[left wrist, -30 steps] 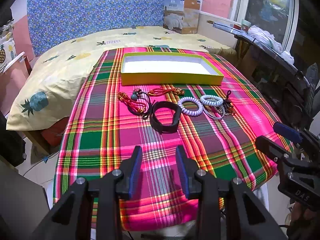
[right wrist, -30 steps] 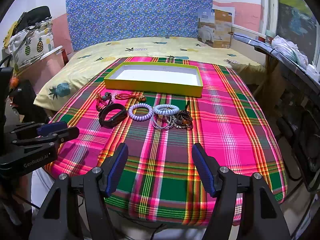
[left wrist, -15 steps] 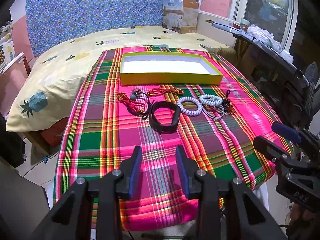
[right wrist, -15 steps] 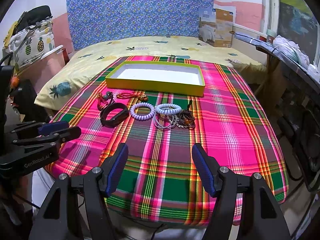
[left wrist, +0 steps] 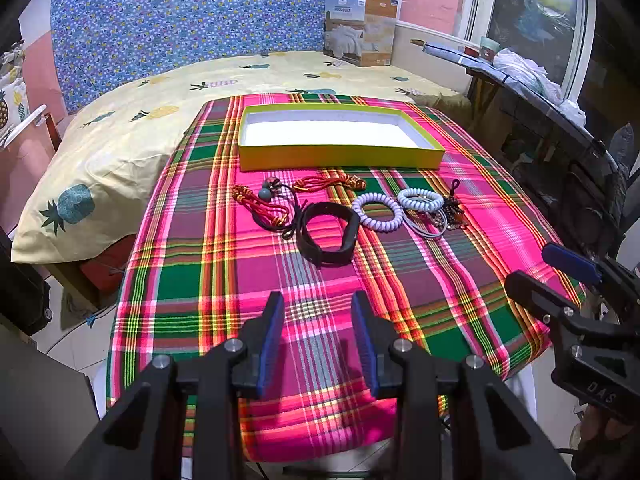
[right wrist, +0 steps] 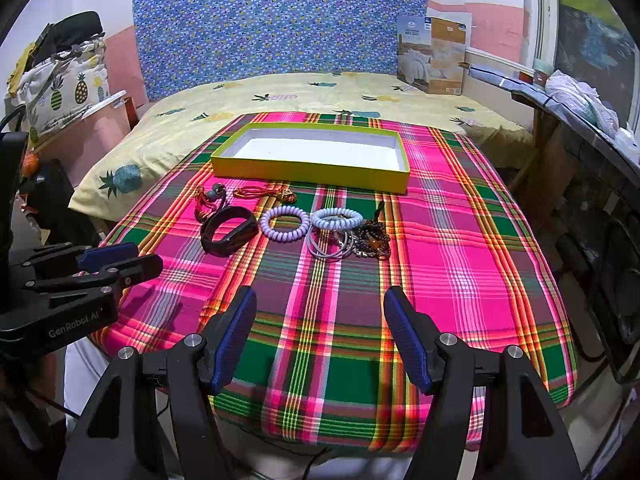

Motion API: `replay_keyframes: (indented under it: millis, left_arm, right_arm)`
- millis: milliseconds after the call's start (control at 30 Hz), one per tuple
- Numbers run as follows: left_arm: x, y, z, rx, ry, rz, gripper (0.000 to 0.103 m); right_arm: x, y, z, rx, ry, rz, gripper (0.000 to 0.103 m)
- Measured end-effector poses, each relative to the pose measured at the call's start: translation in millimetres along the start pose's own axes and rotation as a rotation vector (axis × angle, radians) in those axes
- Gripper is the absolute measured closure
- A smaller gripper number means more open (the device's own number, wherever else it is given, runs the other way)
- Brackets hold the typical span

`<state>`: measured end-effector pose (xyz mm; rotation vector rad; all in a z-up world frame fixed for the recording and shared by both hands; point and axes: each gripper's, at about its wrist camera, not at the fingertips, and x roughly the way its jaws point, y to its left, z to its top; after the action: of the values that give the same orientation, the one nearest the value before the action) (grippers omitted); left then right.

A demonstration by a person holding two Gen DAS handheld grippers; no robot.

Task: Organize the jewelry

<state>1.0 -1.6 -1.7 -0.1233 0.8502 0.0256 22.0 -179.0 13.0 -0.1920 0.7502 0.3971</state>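
My left gripper (left wrist: 318, 332) hangs part open, holding nothing; my right gripper (right wrist: 322, 332) is spread wide, also unloaded. Both sit nearer me than the yellow tray (left wrist: 340, 158). Black wristband (left wrist: 328, 234), lilac coil bracelet (left wrist: 378, 212) and red cords (left wrist: 262, 208) lie just before that tray on the plaid cloth (left wrist: 224, 276).

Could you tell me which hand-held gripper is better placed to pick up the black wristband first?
Left, probably. The left hand-held gripper points almost straight at the black wristband, open and empty. For the right hand-held gripper, the wristband lies off to its left.
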Motion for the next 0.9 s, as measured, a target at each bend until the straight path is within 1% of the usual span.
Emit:
replay_keyframes:
  millis: [900]
  left_arm:
    - [0.3,0.0,-2.2,-0.008,0.008,-0.015,0.067]
  right_arm:
    - [0.9,0.4,-0.4,0.002,0.003,0.001,0.037]
